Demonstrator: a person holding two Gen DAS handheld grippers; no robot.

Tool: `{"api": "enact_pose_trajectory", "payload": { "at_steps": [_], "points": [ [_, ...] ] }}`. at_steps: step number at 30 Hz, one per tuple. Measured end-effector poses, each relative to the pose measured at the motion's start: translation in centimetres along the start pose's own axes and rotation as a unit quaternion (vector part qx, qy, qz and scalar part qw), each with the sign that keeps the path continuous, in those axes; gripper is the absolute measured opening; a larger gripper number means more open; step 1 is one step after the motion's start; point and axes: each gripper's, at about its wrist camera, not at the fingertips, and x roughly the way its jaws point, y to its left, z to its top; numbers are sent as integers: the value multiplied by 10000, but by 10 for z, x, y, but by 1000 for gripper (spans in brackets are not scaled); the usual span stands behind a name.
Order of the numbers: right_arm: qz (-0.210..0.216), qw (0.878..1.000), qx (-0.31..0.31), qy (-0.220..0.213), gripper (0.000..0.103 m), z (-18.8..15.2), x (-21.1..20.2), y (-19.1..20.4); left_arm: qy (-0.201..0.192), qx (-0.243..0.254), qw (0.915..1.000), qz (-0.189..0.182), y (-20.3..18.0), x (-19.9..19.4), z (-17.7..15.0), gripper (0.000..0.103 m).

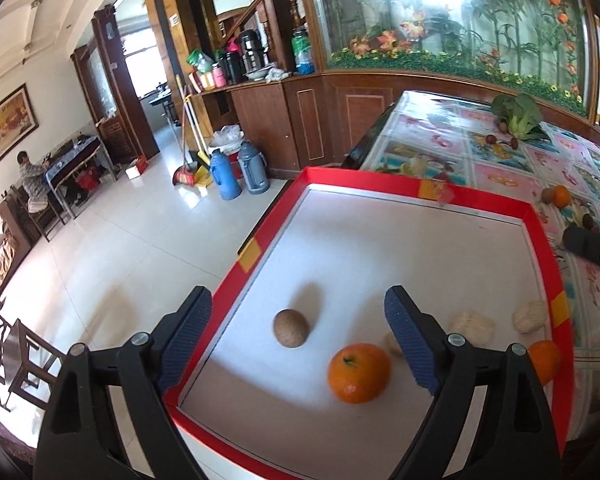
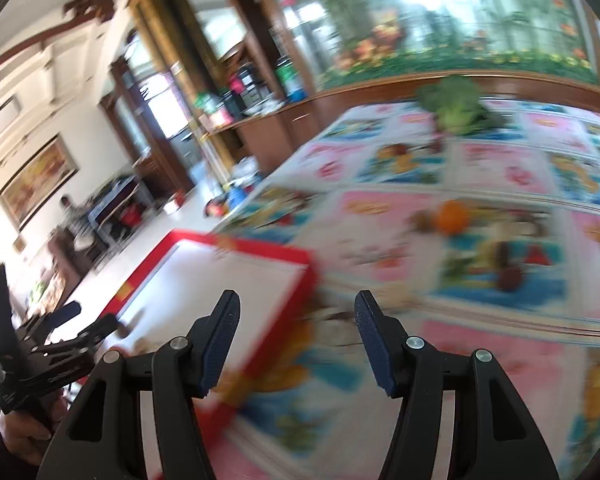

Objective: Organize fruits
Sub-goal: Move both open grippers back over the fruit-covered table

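Tiled glossy floor, wood-panel cabinets, big floral mural behind. Table wears a shiny plastic cloth printed with fruit and flower squares. On it, near edge: shallow rectangular tray, red rim with yellow tape patches, matte white floor.

Inside tray: round orange with green stem, dimpled skin; brown egg-shaped kiwi just beside it; lumpy off-white pieces toward the right wall; second orange partly behind the right finger.

Outside tray on the cloth: leafy green vegetable at far end, another orange touching a small brown fruit, dark small fruits nearby.

Left gripper: black frame, ribbed blue pads, jaws wide apart above the kiwi, nothing pinched.

Right gripper: jaws apart, empty, over the tray's corner and the cloth; that view is motion-blurred. Its fingers block the near cloth.

Two blue-grey thermos jugs on the floor; a person sits at a far table.
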Motion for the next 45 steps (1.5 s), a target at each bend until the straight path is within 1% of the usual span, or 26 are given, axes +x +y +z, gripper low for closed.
{"api": "enact_pose_trajectory", "payload": {
  "at_steps": [5,7,12,15,21,25,27,31,34,37,39,41,43,45],
  "points": [
    [-640,9968,321,-353,59,4,-37,-58,-94,146,9998,-128,-18,-8,7,89],
    [-946,9929,537,-481,59,4,-53,-85,-196,245,9992,-246,-28,-15,12,89],
    [-1543,9822,847,-662,60,5,-85,-135,-390,611,9958,-563,-61,-30,25,92],
    [-1764,9764,1020,-718,60,3,-99,-158,-434,845,9919,-847,-86,-38,30,92],
    [-2284,9608,1323,-843,60,3,-127,-204,-424,1217,9826,-1341,-125,-50,37,93],
    [-2606,9525,1386,-748,60,1,-133,-224,-348,1361,9767,-1625,-146,-55,38,93],
    [-2605,9533,1380,-659,60,1,-132,-229,-343,1468,9737,-1707,-155,-58,33,93],
    [-2525,9586,1189,-572,60,3,-126,-228,-162,1624,9700,-1802,-169,-54,24,93],
    [-2229,9677,1072,-490,60,2,-122,-221,-75,1659,9690,-1827,-174,-50,22,93],
    [-1940,9771,773,-409,60,2,-117,-206,-89,1655,9685,-1859,-176,-51,20,93],
    [-1710,9833,566,-272,60,1,-111,-195,-87,1659,9687,-1844,-176,-50,19,93],
    [-1618,9863,312,-55,60,-2,-101,-184,-36,1630,9696,-1827,-175,-47,17,93],
    [-1606,9868,77,207,58,-6,-90,-175,24,1596,9706,-1802,-174,-43,17,93],
    [-1645,9856,-56,387,47,-9,-82,-171,65,1545,9720,-1768,-173,-40,19,93]
  ]
}}
